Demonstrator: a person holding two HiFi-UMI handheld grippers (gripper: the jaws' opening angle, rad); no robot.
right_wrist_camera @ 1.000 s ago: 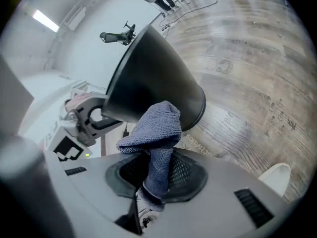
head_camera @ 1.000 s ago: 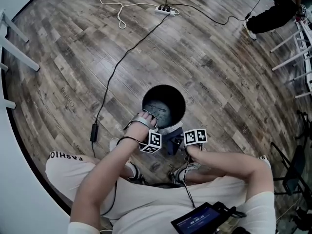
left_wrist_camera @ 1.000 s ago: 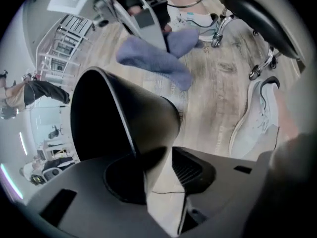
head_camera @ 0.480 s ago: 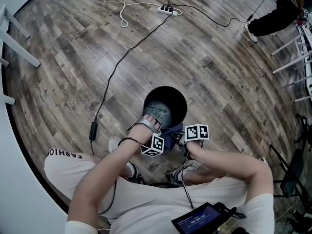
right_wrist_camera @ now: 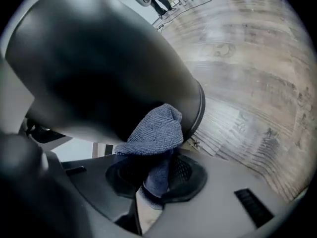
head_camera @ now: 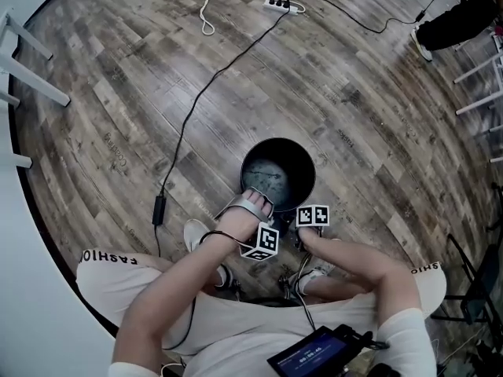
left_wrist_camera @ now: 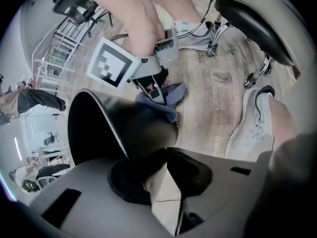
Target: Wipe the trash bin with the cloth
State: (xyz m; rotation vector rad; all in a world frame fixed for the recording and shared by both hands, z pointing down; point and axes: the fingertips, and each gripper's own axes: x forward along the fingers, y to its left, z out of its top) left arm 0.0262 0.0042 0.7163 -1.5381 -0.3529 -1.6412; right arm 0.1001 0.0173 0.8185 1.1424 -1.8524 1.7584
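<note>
A round black trash bin [head_camera: 277, 171] stands on the wood floor in front of my knees. My left gripper [head_camera: 258, 198] sits on its near rim. In the left gripper view the thin rim [left_wrist_camera: 106, 128] runs in between the jaws of the left gripper [left_wrist_camera: 166, 155], which have just been closing and now clamp it. My right gripper [head_camera: 303, 225] is lower, at the bin's near outer side. In the right gripper view the right gripper [right_wrist_camera: 158, 170] is shut on a blue knitted cloth [right_wrist_camera: 156, 130], which presses against the bin's dark wall [right_wrist_camera: 99, 68].
A black cable [head_camera: 196, 104] runs across the floor to a power strip [head_camera: 284, 5] with a white cord. White furniture legs [head_camera: 27, 69] stand at the left. My shoe [head_camera: 196, 234] and a castor stool [left_wrist_camera: 247, 29] are close by. Another person's leg [head_camera: 460, 18] is at the far right.
My right gripper has sunk down the bin's near side with the cloth, which no longer shows in the head view. The left gripper has stayed at the rim.
</note>
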